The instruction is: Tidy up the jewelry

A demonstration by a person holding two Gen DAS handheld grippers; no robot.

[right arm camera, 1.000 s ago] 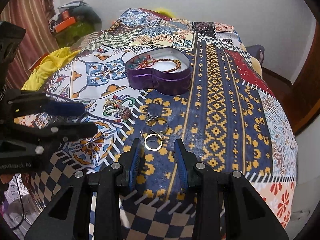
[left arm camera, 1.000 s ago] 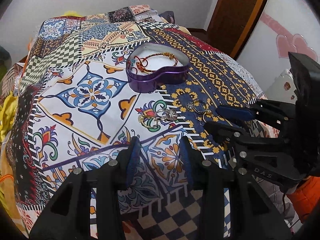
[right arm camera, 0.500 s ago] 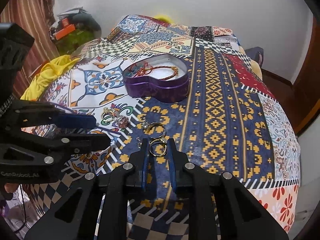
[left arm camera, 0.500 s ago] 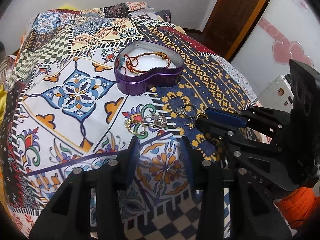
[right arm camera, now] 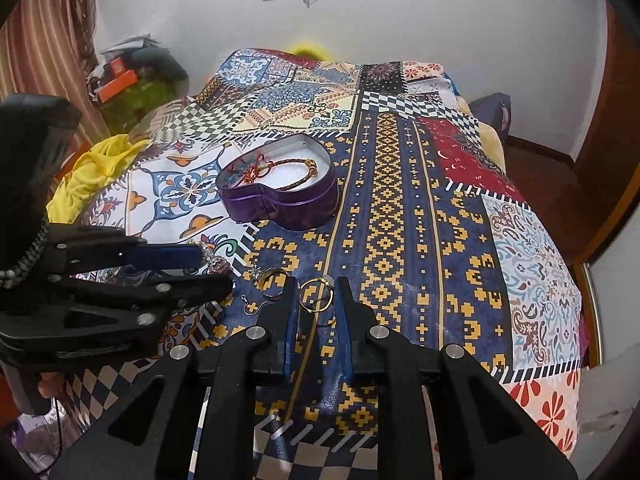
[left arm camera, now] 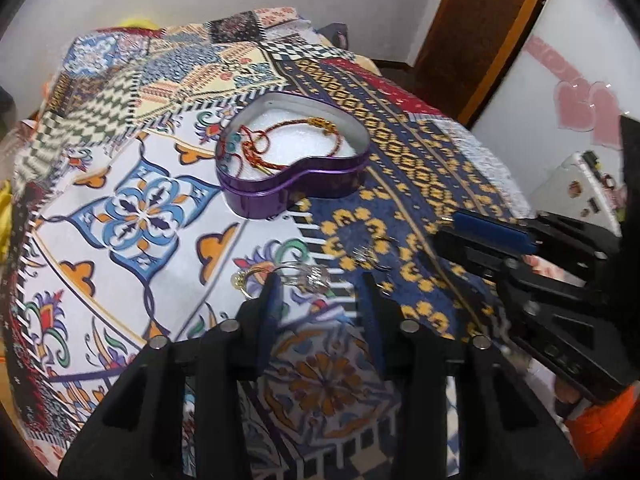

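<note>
A purple heart-shaped tin (left arm camera: 292, 184) (right arm camera: 280, 196) sits open on the patterned bedspread and holds a red and gold cord bracelet (left arm camera: 280, 148) (right arm camera: 280, 172). My right gripper (right arm camera: 317, 293) is shut on a gold ring (right arm camera: 316, 294), held upright between its fingertips above the blue cloth. My left gripper (left arm camera: 322, 280) is open, its tips over a silver jewelled ring (left arm camera: 308, 276) and gold rings (left arm camera: 248, 278). More loose rings (right arm camera: 272, 280) lie left of the right fingertips. The right gripper shows in the left wrist view (left arm camera: 452, 234), the left gripper in the right wrist view (right arm camera: 216, 268).
The bedspread (right arm camera: 400, 220) covers a bed that drops off at the right and front edges. Yellow cloth (right arm camera: 92, 172) and clutter (right arm camera: 132, 80) lie at the left. A wooden door (left arm camera: 488, 32) stands at the back right.
My right gripper has closed on the gold ring and lifted it off the cloth. My left gripper has moved forward, so its tips now reach the jewelled ring.
</note>
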